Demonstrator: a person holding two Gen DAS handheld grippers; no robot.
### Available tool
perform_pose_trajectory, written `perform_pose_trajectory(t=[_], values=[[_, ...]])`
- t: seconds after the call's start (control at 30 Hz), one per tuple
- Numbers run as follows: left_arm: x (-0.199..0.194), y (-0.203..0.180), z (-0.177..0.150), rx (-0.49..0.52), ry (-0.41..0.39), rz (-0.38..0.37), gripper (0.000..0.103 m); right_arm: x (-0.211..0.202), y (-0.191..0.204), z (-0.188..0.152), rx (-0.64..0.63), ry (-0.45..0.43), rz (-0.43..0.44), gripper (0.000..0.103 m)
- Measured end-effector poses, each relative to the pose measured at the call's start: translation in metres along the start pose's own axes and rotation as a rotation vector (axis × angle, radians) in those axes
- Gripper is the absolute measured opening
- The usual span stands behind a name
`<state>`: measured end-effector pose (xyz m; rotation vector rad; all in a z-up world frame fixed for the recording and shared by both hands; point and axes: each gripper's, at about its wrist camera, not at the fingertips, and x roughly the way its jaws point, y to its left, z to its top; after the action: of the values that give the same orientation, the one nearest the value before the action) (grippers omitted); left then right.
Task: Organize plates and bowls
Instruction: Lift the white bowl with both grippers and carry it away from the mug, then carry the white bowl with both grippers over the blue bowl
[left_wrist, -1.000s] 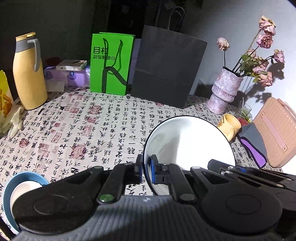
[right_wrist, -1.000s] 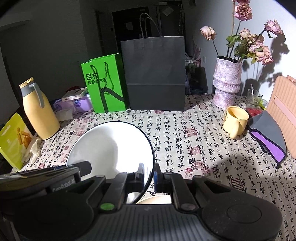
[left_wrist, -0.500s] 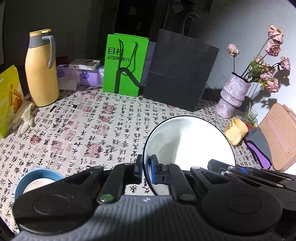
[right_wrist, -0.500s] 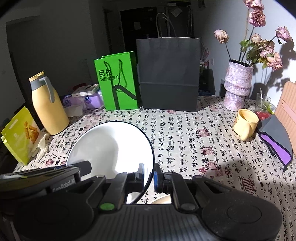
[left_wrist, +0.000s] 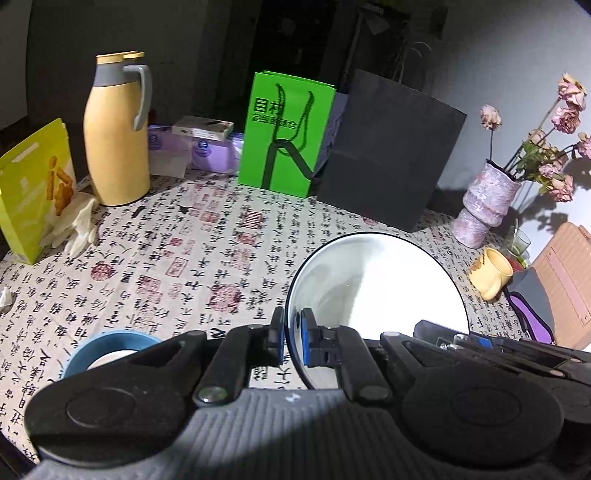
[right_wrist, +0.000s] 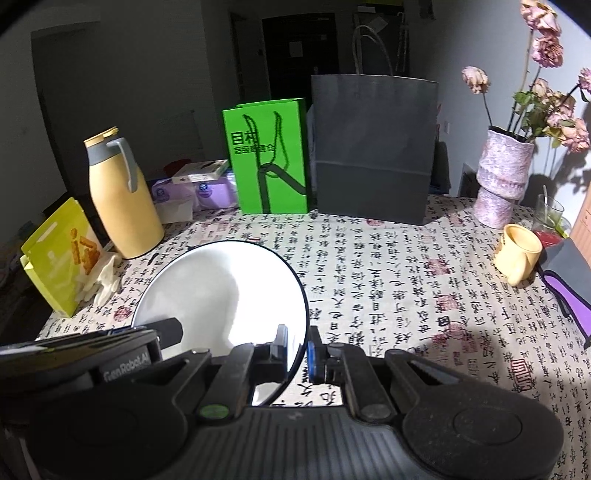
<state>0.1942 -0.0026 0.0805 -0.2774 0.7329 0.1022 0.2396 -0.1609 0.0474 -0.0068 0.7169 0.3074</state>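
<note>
Being carried: a white plate (left_wrist: 384, 284) with a dark rim is being held above the tablecloth (left_wrist: 192, 266) between both tools, in the near middle of the scene.
Left gripper (left_wrist: 291, 339): it is being kept clenched on the plate's left rim, the blue pads pressed on either side of the edge.
Right gripper (right_wrist: 297, 349): it is likewise being kept clamped on the plate's right rim, as the right wrist view shows (right_wrist: 221, 295).
Just changed: the view is being swung leftward; since a second ago the yellow jug (left_wrist: 116, 136) and the snack bag (left_wrist: 35, 188) have come further into the left view, and the blue bowl (left_wrist: 110, 349) at the near left has slid toward the centre, while the plate has stayed fixed between the jaws.
Meaning for the task: the plate is probably being brought toward the blue bowl for stacking or gathering; it is not yet being set down.
Surroundings: a green bag (left_wrist: 286, 133), a dark bag (left_wrist: 388, 151), a vase (left_wrist: 487, 203) and a yellow mug (left_wrist: 493, 271) are being left standing at the far and right sides.
</note>
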Motion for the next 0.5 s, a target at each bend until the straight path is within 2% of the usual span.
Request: perform_pose_trajectory(t=[0.5], values=[[-0.013,0.046,-0.003,-0.049,-0.010,0.053,0.009,0.007,0.048,-0.004,-0.052,0.011,0.054,0.009]])
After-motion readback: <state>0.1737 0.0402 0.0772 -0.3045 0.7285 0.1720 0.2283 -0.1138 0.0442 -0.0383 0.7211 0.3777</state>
